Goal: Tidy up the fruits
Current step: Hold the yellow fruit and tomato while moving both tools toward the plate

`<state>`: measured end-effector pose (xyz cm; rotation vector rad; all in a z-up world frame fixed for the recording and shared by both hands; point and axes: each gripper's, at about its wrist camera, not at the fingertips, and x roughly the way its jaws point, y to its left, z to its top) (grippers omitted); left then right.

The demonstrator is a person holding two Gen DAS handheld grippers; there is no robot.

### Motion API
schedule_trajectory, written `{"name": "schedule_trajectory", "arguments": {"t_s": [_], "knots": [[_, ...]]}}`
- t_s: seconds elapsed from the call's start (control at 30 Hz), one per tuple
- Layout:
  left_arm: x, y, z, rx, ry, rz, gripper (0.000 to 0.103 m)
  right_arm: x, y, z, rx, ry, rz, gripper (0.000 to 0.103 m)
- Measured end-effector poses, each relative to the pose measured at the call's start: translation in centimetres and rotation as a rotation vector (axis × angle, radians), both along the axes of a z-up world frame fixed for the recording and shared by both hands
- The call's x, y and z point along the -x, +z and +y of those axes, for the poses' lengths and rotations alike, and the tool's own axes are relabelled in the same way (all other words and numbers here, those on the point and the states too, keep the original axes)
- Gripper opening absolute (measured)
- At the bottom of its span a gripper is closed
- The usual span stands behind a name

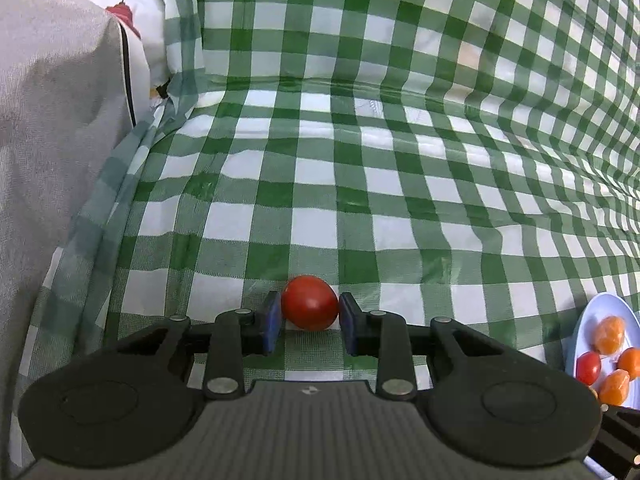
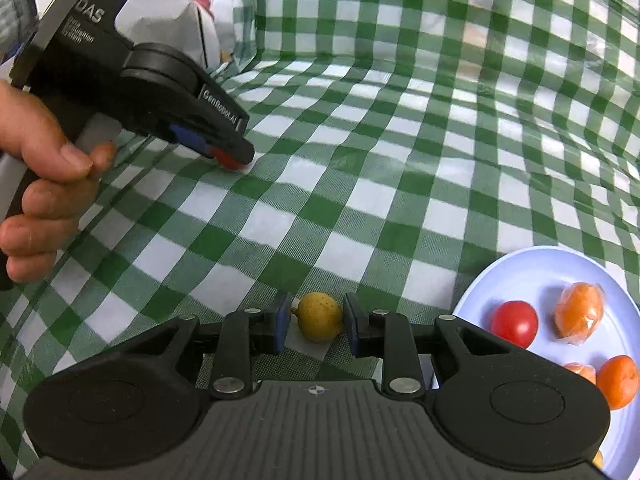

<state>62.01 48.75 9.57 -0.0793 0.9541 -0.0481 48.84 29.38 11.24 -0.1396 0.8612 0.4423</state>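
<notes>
We read "GenRobot.AI" and "DAS" on the left gripper (image 2: 230, 158), w/ smaller print below too blurred to make out. It's clenched on a red tomato (image 1: 310, 302), both pads touching. Right gripper (image 2: 316, 322) grips a small yellow fruit (image 2: 319, 317). Green-white checked cloth (image 1: 360, 160) covers the surface and rises behind it. At 4 o'clock we see a pale blue plate (image 2: 540, 272) w/ a tomato and wrapped oranges (image 2: 580, 316). Grey fabric (image 1: 52, 140) at 9 o'clock.
</notes>
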Motion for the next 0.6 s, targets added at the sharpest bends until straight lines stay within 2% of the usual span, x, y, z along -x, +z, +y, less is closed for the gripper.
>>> {"name": "schedule_trajectory", "arguments": {"t_s": [0.17,0.4,0.6], "knots": [[-0.1,0.1,-0.4,-0.002,-0.027,-0.007,0.034,-0.1,0.5,-0.4,-0.033,-0.024,-0.008,0.03],[-0.5,-1.0,-0.7,-0.014,-0.051,0.045,0.034,0.0,-0.3,-0.2,0.003,-0.003,0.016,0.03],[-0.4,-0.7,-0.7,-0.019,-0.055,0.029,0.034,0.0,-0.3,-0.3,0.003,-0.001,0.017,0.03]]}}
